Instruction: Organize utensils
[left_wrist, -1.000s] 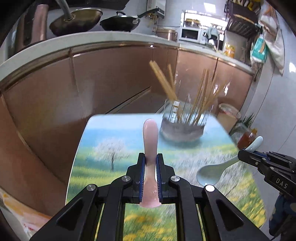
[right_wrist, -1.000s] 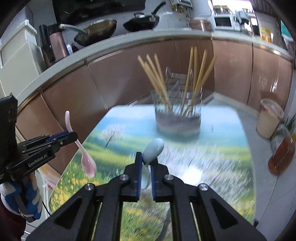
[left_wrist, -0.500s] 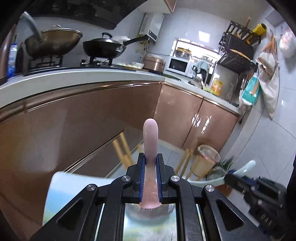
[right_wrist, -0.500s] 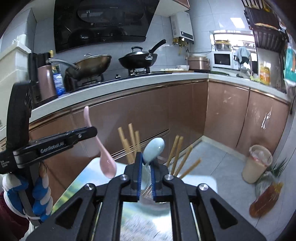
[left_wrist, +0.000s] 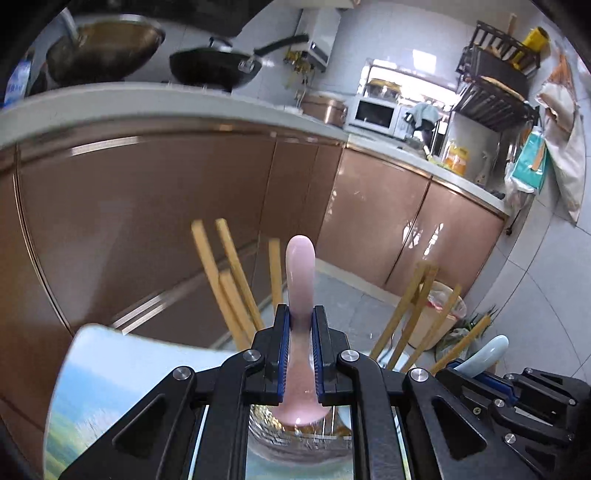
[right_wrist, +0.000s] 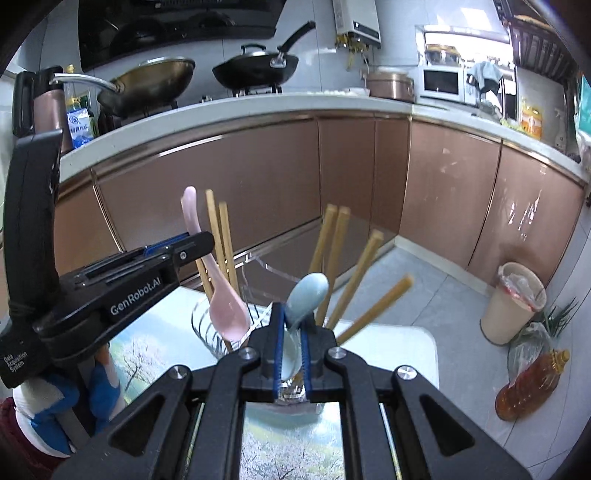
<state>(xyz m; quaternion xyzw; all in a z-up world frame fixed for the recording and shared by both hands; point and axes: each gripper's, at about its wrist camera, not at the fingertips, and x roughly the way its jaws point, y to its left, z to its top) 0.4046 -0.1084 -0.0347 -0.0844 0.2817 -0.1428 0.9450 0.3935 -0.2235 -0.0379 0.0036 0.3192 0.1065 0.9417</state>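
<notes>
The chopsticks (right_wrist: 334, 254) already stand in the clear utensil holder (right_wrist: 207, 325) on the table (right_wrist: 147, 347), so that part looks done; both spoons remain. The left gripper (left_wrist: 300, 354) has its fingers clamped on the pink spoon (left_wrist: 301, 280), bowl down over the holder's mouth. At its 3 o'clock, the right gripper (right_wrist: 291, 354) pinches the pale blue spoon (right_wrist: 308, 295) above the holder, neither yet released.

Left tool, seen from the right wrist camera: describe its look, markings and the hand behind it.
The left tool is matte black plastic with blue finger pads, silver screws and white "GenRobot.AI" lettering on its side. The hand behind it wears a blue and white glove.
</notes>
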